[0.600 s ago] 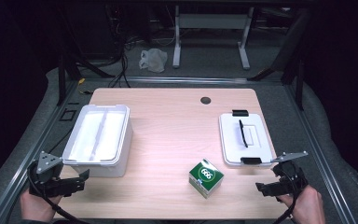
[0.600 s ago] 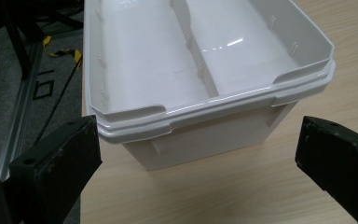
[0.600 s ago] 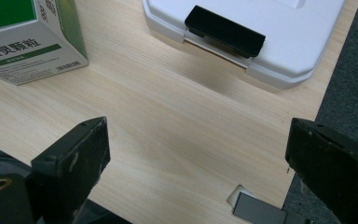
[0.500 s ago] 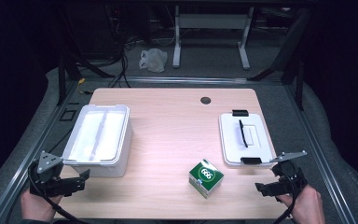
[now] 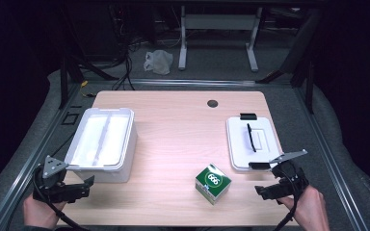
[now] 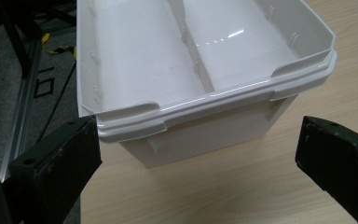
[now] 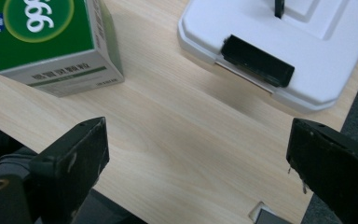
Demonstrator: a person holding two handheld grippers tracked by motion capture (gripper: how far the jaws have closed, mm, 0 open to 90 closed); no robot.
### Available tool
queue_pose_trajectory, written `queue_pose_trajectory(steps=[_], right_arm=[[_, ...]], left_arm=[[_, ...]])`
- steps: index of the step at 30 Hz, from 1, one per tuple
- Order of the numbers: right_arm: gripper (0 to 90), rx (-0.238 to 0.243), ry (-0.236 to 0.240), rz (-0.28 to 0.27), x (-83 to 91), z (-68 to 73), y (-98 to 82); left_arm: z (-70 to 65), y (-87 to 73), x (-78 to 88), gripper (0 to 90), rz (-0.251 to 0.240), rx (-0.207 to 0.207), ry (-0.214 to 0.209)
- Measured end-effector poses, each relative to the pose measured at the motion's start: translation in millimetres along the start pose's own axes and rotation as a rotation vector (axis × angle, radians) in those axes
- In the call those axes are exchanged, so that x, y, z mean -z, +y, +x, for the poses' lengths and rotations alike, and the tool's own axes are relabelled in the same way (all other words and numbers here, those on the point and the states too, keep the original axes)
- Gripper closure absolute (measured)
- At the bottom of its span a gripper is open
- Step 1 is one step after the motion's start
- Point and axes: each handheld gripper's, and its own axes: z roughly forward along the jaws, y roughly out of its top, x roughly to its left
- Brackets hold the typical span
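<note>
A: How are the hands placed?

B: Both sit at the near edge of the table (image 5: 173, 120). The left hand (image 5: 38, 211) holds the left gripper (image 5: 84, 185) at the near left corner, jaws pointing toward the middle of the table, just beside the near wall of the bin (image 5: 103, 144). The right hand (image 5: 313, 209) holds the right gripper (image 5: 262, 191) at the near right corner, jaws pointing left toward the box (image 5: 213, 183).

A: Are the jaws holding anything?

B: No. In the left gripper view the two black jaws stand wide apart with the bin's near rim (image 6: 214, 100) ahead of them, not touched. In the right gripper view the jaws are also spread wide, with bare wood between them.

A: Where are the things themselves?

B: The white bin stands open on the left side of the table, a low rib dividing its floor lengthwise. Its lid (image 5: 250, 142) lies flat on the right side, with black clips at both ends and a black handle on top. The box sits near the front edge, between bin and lid, nearer the lid.

A: Any writing?

B: The box is green with a white circle on top bearing "999". Its pale side carries a green line of small characters, too small to read.
</note>
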Motion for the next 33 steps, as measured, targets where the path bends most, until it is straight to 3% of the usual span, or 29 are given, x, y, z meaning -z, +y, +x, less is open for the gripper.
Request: queue_pose_trajectory(steps=[14,21,26,27,33], right_arm=[[0.7,0.065,0.062,0.012,-3.3,32.0,34.3],[0.0,0.096,0.107,0.044,-9.8,51.0,55.1],[0.0,0.141,0.136,0.088,-23.4,70.7,71.2],[0.0,0.158,0.150,0.122,-32.9,78.6,78.1],[0.0,0.178,0.161,0.194,-54.1,92.3,90.6]], left_arm=[[-6.4,4.3,-4.5,0.0,0.013,-0.017,-0.006],[-6.5,4.4,-5.6,0.0,0.017,-0.019,-0.003],[-6.0,4.1,-5.9,0.0,0.021,-0.022,-0.004],[-5.8,3.9,-6.0,0.0,0.022,-0.023,-0.006],[-5.6,3.3,-6.8,0.0,0.025,-0.024,-0.007]])
